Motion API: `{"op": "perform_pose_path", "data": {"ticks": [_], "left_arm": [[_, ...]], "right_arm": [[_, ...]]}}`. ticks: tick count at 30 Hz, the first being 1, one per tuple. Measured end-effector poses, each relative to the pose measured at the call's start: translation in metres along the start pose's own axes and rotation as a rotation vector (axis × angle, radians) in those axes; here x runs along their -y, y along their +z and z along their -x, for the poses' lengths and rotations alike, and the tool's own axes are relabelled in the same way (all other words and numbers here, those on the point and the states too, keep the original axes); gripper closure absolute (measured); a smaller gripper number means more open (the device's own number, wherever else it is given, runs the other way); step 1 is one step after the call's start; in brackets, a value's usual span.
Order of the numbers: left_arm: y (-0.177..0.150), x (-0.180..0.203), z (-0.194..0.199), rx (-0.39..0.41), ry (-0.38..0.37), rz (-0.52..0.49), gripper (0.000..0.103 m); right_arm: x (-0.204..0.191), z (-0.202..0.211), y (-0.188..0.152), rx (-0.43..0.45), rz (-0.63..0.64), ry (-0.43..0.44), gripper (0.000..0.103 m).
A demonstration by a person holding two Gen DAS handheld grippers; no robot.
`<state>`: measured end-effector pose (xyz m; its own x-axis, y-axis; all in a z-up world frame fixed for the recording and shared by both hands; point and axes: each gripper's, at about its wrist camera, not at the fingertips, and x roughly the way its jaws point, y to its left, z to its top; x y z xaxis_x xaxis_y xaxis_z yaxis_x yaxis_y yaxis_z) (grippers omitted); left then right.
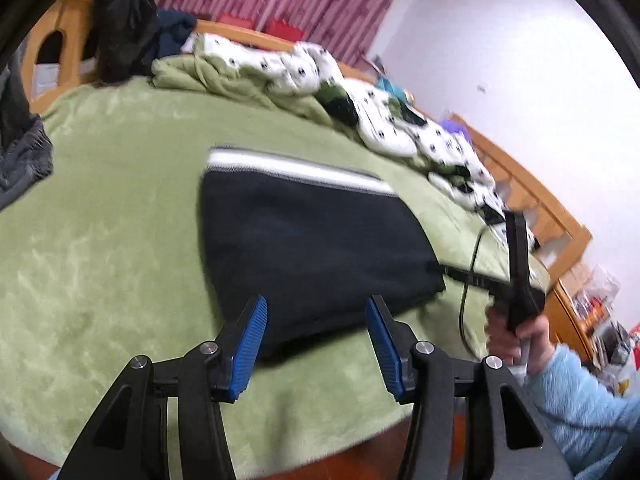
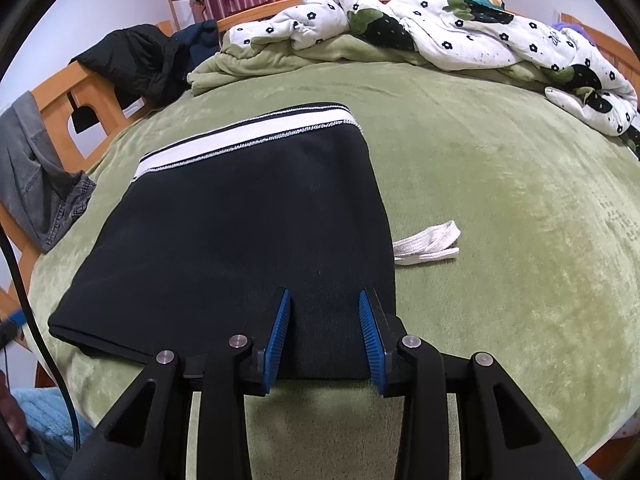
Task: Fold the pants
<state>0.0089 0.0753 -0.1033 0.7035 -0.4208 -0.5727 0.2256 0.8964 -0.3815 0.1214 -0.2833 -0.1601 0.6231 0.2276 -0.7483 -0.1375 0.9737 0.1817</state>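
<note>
The black pants [image 1: 312,248] lie folded into a compact rectangle on the green blanket [image 1: 112,240], white striped waistband at the far edge. My left gripper [image 1: 316,312] is open and empty over the near edge of the fold. In the right wrist view the pants [image 2: 240,232] fill the middle, and my right gripper [image 2: 325,308] is open and empty over their near right corner. The right gripper also shows in the left wrist view [image 1: 520,272], held in a hand at the right of the pants, its jaws hidden there.
A white drawstring [image 2: 430,246] lies on the blanket [image 2: 500,208] right of the pants. A crumpled white flowered quilt [image 2: 460,36] lies along the far side. Dark jackets [image 2: 136,60] and grey clothing [image 2: 36,176] hang on the wooden bed frame [image 2: 92,92] at the left.
</note>
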Motion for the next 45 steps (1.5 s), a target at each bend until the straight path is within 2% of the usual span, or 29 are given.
{"op": "perform_pose_path", "data": {"ticks": [1, 2, 4, 8, 10, 13, 18, 22, 27, 32, 35, 37, 40, 45], "left_arm": [[0.003, 0.0, -0.005, 0.02, 0.04, 0.01, 0.046], [0.006, 0.001, -0.013, 0.019, 0.071, 0.021, 0.046], [0.005, -0.003, -0.031, -0.021, 0.108, 0.041, 0.046], [-0.012, -0.014, -0.077, -0.206, 0.21, 0.06, 0.046], [-0.019, -0.015, -0.081, -0.227, 0.226, 0.049, 0.045], [-0.025, -0.015, -0.075, -0.249, 0.196, 0.076, 0.045], [-0.024, -0.001, -0.059, -0.235, 0.215, 0.041, 0.045], [-0.019, 0.015, -0.041, -0.238, 0.259, 0.021, 0.045], [-0.013, 0.034, 0.001, -0.161, 0.245, 0.049, 0.045], [-0.008, 0.067, 0.037, -0.106, 0.363, -0.029, 0.038], [-0.009, 0.081, 0.053, -0.08, 0.386, -0.038, 0.033], [-0.01, 0.089, 0.061, -0.068, 0.402, -0.045, 0.03], [-0.015, 0.099, 0.071, -0.057, 0.43, -0.059, 0.027], [-0.021, 0.107, 0.084, -0.045, 0.43, -0.045, 0.027]], "right_arm": [[0.0, 0.0, -0.001, 0.002, 0.001, -0.002, 0.065], [-0.001, -0.001, -0.001, 0.005, 0.002, -0.005, 0.064], [-0.002, -0.001, -0.001, 0.007, 0.002, -0.014, 0.064], [-0.002, 0.001, -0.001, -0.002, -0.008, -0.002, 0.064], [-0.001, 0.001, -0.003, -0.012, -0.009, -0.004, 0.064], [-0.002, 0.003, -0.006, -0.017, 0.015, -0.027, 0.064], [0.0, 0.021, -0.012, -0.008, 0.002, -0.046, 0.064], [0.002, 0.048, -0.013, 0.004, -0.032, -0.054, 0.064], [0.002, 0.09, -0.02, -0.009, -0.054, -0.075, 0.064], [-0.001, 0.132, -0.032, 0.024, -0.04, -0.095, 0.059], [-0.005, 0.154, -0.037, 0.063, -0.015, -0.129, 0.043], [-0.007, 0.169, -0.041, 0.094, -0.001, -0.151, 0.023], [-0.01, 0.185, -0.049, 0.116, 0.011, -0.145, 0.013], [-0.015, 0.199, -0.061, 0.112, 0.025, -0.179, 0.011]]}}
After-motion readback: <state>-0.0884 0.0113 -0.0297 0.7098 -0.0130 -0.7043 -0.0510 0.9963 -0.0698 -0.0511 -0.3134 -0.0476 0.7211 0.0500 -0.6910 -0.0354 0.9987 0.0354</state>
